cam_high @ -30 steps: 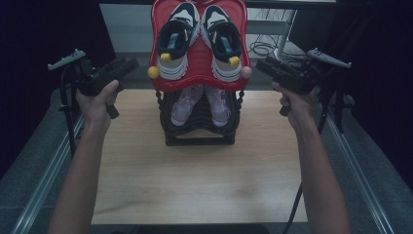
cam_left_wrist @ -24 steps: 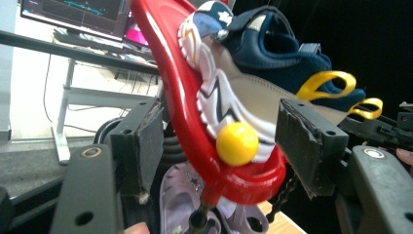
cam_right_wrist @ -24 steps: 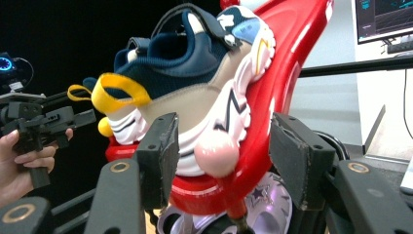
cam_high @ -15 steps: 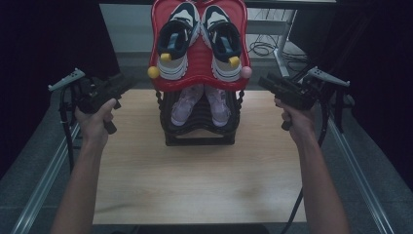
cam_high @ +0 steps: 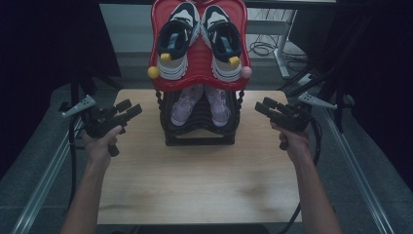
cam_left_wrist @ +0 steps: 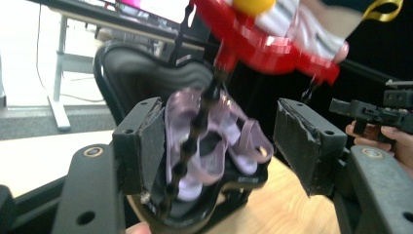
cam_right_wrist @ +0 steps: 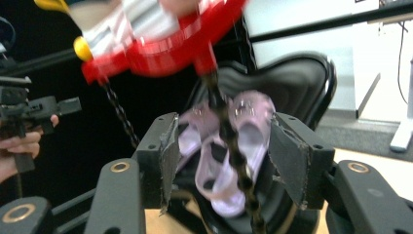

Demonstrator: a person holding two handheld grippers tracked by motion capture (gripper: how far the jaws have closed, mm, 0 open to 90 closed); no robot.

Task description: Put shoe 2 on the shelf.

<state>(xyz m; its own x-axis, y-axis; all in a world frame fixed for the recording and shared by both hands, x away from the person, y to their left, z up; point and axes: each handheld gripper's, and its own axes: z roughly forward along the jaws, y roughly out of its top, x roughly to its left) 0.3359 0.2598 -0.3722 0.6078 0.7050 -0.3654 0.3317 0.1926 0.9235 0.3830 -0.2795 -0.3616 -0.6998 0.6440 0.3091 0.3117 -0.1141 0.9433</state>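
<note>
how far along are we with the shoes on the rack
Barely started. Done: nothing visibly; the sneakers sit on the red top tray and the pink sandals on the black lower shelf. In hand: nothing; the left gripper and right gripper are open beside the rack, aimed at the sandals. Left: any grasp.

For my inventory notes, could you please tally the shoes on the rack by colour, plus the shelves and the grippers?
Dark-and-white sneakers, on the red top shelf: 2
Lilac sandals, on the black lower shelf: 2
Shelves: 2
Grippers, left gripper and right gripper, both open beside the rack: 2
Total: 8
</note>
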